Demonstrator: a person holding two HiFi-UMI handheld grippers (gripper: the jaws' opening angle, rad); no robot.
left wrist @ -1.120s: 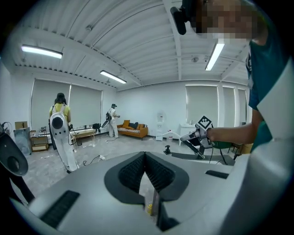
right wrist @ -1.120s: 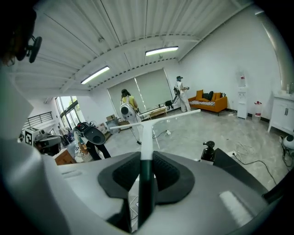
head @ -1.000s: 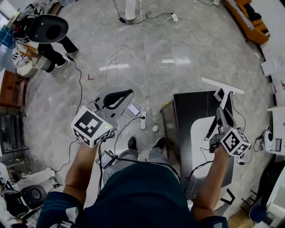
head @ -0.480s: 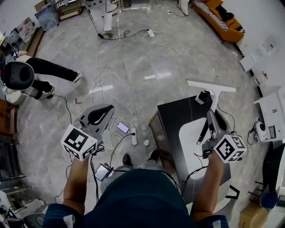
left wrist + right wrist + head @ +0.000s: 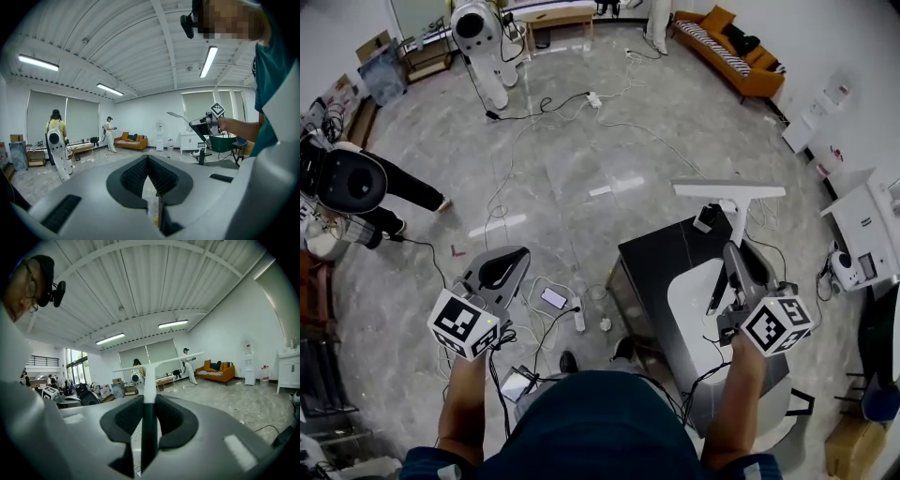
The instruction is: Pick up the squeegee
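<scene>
The squeegee [image 5: 729, 193] has a long white blade on a white neck and a dark handle. It hangs in the air over the far edge of the black table [image 5: 661, 251], with my right gripper [image 5: 737, 255] shut on its handle. In the right gripper view the squeegee [image 5: 149, 380] runs straight out between the two pads, blade crosswise at the far end. My left gripper [image 5: 506, 265] is held out over the floor at the left, shut with nothing in it. In the left gripper view the left gripper [image 5: 149, 165] shows both pads meeting at the tip.
A white mat [image 5: 694, 305] lies on the black table. Cables, a power strip [image 5: 578, 320] and a phone [image 5: 553, 298] lie on the marble floor between my arms. A seated person [image 5: 356, 183] is at the left, a white robot [image 5: 478, 37] and an orange sofa [image 5: 727, 42] stand far off.
My right gripper has risen with the squeegee, lifting it off the black table. The left gripper has come up a little. The head view has tilted up toward the room.
</scene>
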